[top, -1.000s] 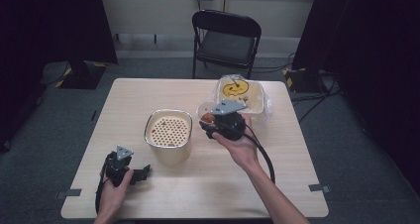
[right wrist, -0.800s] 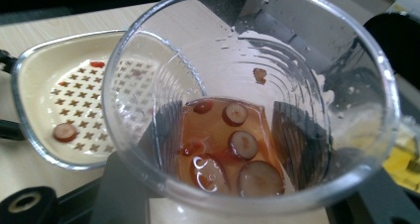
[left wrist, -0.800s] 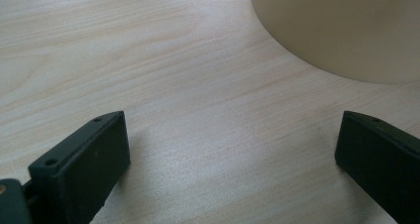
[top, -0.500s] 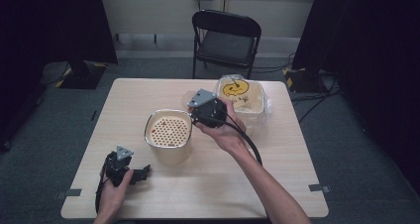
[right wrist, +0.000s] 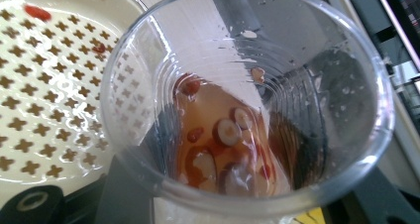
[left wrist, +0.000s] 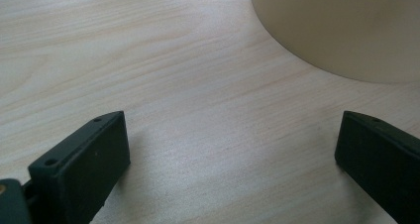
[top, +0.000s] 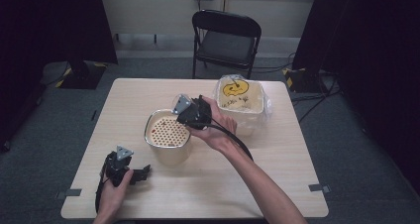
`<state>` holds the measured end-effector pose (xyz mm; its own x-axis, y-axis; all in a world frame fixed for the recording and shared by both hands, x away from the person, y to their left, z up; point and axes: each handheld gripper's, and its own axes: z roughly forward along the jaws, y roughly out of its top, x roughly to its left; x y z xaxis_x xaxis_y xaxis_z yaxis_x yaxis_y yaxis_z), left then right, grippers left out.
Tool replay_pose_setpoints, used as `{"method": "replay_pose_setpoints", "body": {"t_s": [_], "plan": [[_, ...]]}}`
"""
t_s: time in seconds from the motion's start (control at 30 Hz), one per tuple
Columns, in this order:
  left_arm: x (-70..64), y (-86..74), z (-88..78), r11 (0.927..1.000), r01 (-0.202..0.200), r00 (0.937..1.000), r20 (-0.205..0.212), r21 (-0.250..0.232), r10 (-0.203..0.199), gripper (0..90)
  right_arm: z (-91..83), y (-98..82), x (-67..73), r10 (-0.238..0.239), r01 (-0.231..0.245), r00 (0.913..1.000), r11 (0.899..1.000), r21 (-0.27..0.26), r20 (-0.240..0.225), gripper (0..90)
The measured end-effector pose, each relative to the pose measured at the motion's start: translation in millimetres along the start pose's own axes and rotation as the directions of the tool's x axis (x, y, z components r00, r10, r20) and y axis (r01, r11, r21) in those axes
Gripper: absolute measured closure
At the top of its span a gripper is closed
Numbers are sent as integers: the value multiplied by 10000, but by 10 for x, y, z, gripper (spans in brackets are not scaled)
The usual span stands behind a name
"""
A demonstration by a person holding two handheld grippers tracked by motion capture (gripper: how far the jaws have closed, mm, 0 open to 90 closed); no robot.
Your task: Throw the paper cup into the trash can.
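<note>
Right tongs (top: 184,111): pinching a clear plastic cup (right wrist: 247,100) holding brownish liquid with small pieces. The jaws have just been closing on the cup. The cup is held at the rim of the cream perforated strainer container (top: 167,134), just beside the tongs.

Left tongs (top: 141,172): spread, nothing between the jaws, resting on the table (top: 277,174) near the container's base.

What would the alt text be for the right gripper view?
A clear plastic cup, held in the right claw, tilts above a cream strainer with cross-shaped holes. Brownish liquid with red and pale bits pools inside the cup.
</note>
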<state>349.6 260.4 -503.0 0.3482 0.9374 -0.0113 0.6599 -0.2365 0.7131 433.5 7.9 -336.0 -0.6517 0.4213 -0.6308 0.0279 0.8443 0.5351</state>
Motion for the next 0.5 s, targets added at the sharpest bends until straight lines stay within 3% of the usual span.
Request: {"method": "replay_pose_setpoints", "body": {"t_s": [0.03,0.1,0.17,0.23,0.4,0.5], "plan": [[0,0,0,10000,0,10000,0,0,0,0,0,0,0,0,0,10000,10000,0,0,495],[0,0,0,10000,2,10000,1,0,-2,0,39,27,35,-533,529,9983,9985,172,234,497],[0,0,0,10000,0,10000,0,2,0,0,46,31,49,-646,639,9975,9976,259,285,497],[0,0,0,10000,-4,10000,-1,-6,4,0,78,57,98,-1452,1415,9871,9883,568,673,499],[0,0,1,10000,-4,10000,-4,-7,4,0,109,76,112,-1907,1838,9771,9800,768,949,500],[1,0,0,10000,-2,10000,7,1,2,0,140,86,143,-2633,2500,9548,9623,1070,1376,504]]}}
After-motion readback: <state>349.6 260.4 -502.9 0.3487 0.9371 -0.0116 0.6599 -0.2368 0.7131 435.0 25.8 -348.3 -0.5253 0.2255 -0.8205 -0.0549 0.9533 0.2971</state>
